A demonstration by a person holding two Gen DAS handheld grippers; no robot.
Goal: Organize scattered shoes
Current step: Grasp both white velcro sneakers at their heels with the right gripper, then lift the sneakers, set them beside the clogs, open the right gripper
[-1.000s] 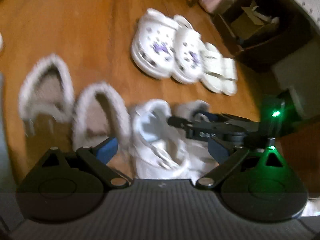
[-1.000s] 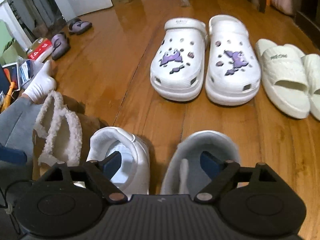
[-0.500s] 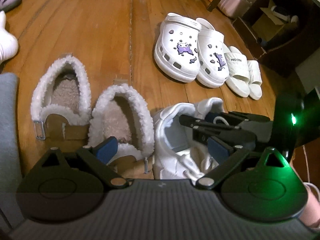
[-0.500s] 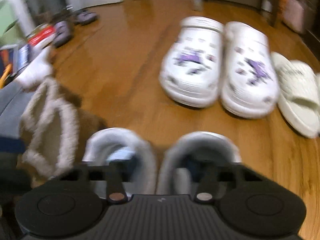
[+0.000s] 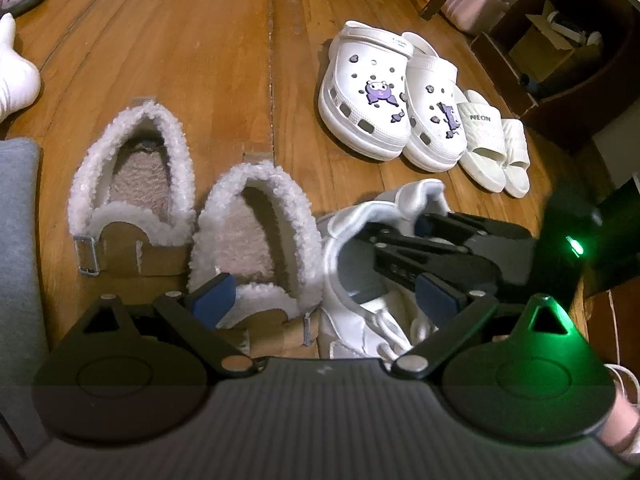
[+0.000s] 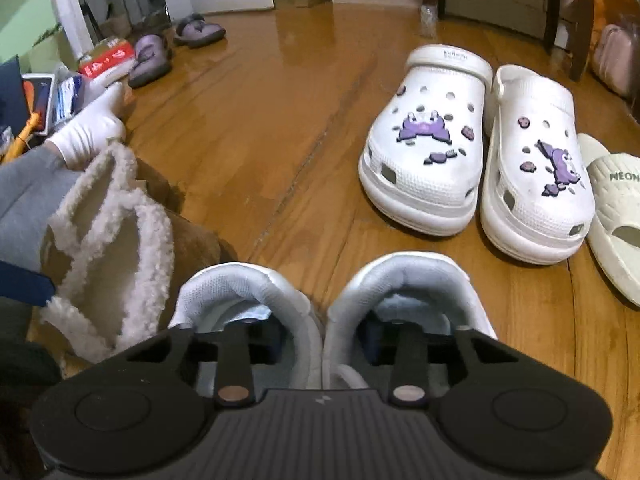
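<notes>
Two white sneakers point(image 6: 416, 276) stand side by side on the wood floor, heels away from me. My right gripper point(image 6: 322, 332) has one finger inside each sneaker and is shut on their two touching inner walls. The left wrist view shows that gripper point(image 5: 420, 240) reaching into the sneakers point(image 5: 360, 232) from the right. My left gripper point(image 5: 324, 300) hangs open and holds nothing, with one fingertip point(image 5: 212, 300) over the nearer fleece-lined slipper point(image 5: 256, 220) and the other over the sneaker laces. A second fleece slipper point(image 5: 132, 184) lies to its left.
White clogs point(image 6: 424, 152) with purple charms and cream slides point(image 6: 616, 208) are lined up at the right. Purple slippers point(image 6: 150, 60) lie at the far left by boxes. A person's white sock point(image 6: 92, 128) and grey trouser leg are at the left. A dark cabinet point(image 5: 580, 80) stands at the right.
My right gripper's jaws went from wide apart to narrow, pressing the two sneakers' inner walls together. The sneakers now touch. My left gripper stayed open and has barely moved.
</notes>
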